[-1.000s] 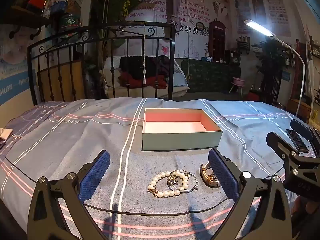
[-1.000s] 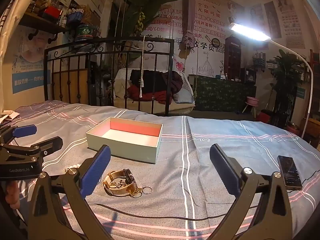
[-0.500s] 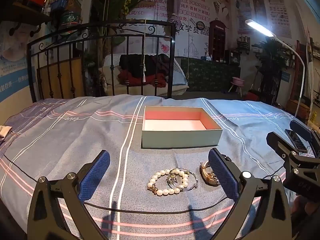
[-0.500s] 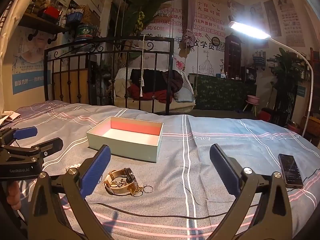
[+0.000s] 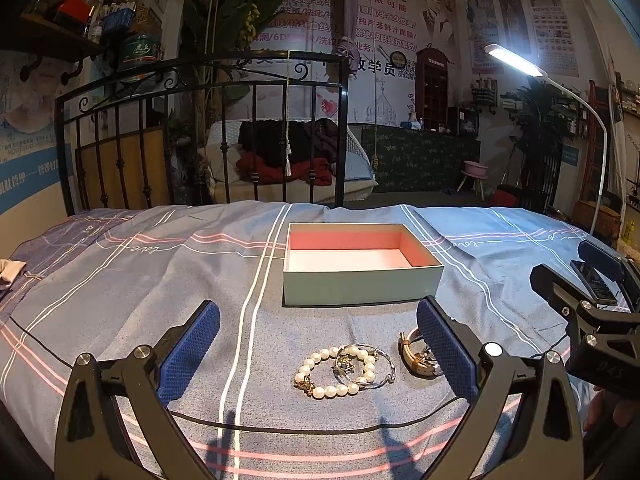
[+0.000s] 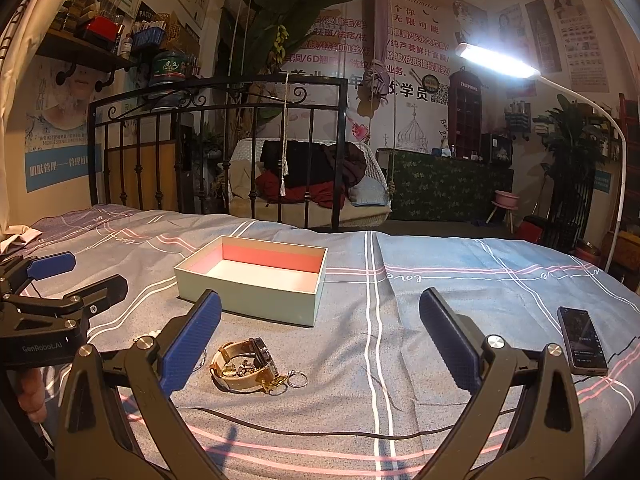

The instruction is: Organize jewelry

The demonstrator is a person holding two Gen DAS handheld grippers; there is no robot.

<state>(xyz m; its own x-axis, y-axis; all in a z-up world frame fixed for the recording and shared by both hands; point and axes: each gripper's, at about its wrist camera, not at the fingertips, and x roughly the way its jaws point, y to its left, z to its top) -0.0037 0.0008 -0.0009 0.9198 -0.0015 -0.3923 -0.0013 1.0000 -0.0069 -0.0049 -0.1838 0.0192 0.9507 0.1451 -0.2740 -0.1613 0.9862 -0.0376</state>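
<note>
Left gripper [image 5: 318,334]: jaws spread wide, holding nothing, above the bedspread; pearl bracelet lies between its blue pads [image 5: 188,354].
Right gripper [image 6: 320,334]: jaws spread wide, holding nothing; watch sits just inside its left pad.
Gift box [image 5: 362,264]: lidless, pale green outside, pink inner walls, white floor, nothing in it; stands on the bedspread beyond both grippers, all four rims unobstructed.
Pearl bracelet [image 5: 330,372]: flat on the bedspread, near side of the box, apart from its front wall.
Silver bangle [image 5: 366,364]: overlaps the pearl bracelet's right side.
Gold watch [image 6: 244,364]: just right of the bangle, tan strap curled; small rings [image 6: 296,380] touch its right end.
Phone [image 6: 582,340]: screen up, far right on the bedspread, well apart from the jewelry.
Black cable [image 5: 320,426]: runs across the bedspread, near side of the jewelry.
Bedspread [image 5: 140,280]: blue-grey with striped lines; bare stretches left of the box and between the box and phone.
Iron bedstead [image 5: 200,128]: bounds the far edge.
</note>
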